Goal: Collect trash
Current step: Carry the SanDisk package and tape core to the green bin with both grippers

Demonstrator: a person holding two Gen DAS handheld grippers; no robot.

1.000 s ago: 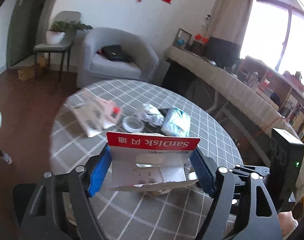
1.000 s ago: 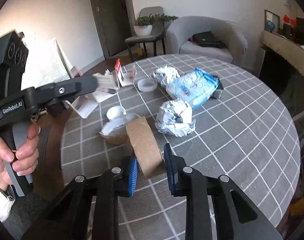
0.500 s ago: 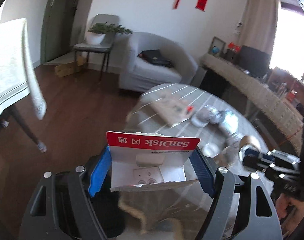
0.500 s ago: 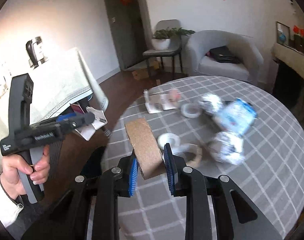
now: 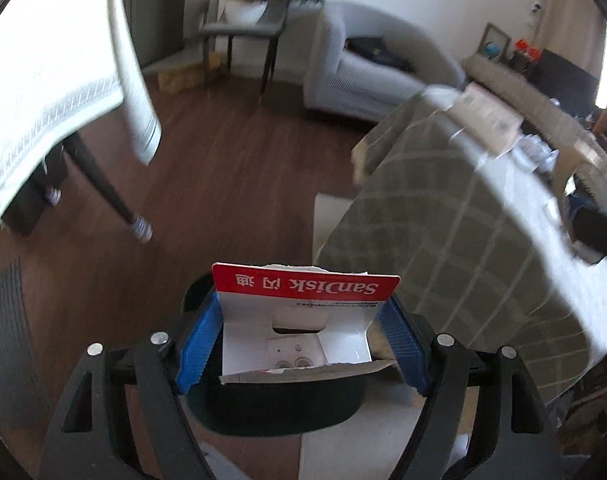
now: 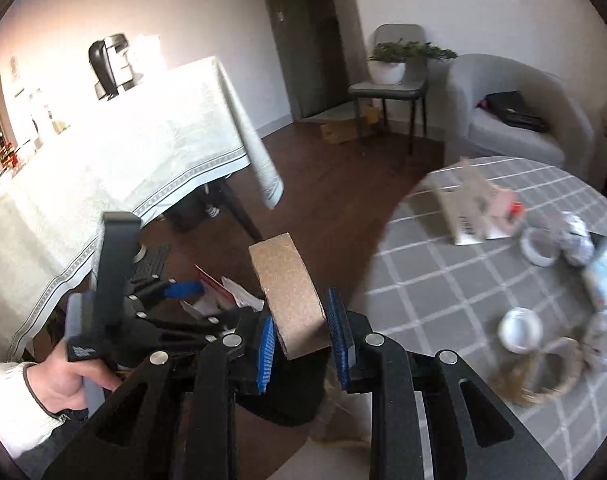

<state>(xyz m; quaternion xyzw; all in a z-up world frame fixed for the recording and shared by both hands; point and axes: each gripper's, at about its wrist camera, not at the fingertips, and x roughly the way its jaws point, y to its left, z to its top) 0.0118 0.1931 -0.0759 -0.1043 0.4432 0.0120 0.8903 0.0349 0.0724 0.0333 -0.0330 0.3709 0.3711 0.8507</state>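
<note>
Step in hand, by my read: carrying two trash pieces off the table to a dark bin (image 5: pixel 279 408) at frame bottom. Left gripper (image 5: pixel 303 340) gripped a torn SanDisk card pack (image 5: pixel 303 320) w/ jaws wide, long axis running left-right, red header on top, directly over the bin. Right gripper (image 6: pixel 303 344) clamped narrow on a brown cardboard roll (image 6: pixel 291 296), standing on edge, tilted up-left. Next probably: let go over the bin mouth. Farther right, more litter on the checked table (image 6: pixel 443 300).

left tongs (image 5: pixel 303 344) spread wide, clamped on load; right tongs (image 6: pixel 303 346) clamped narrow; both tilted down.
</note>
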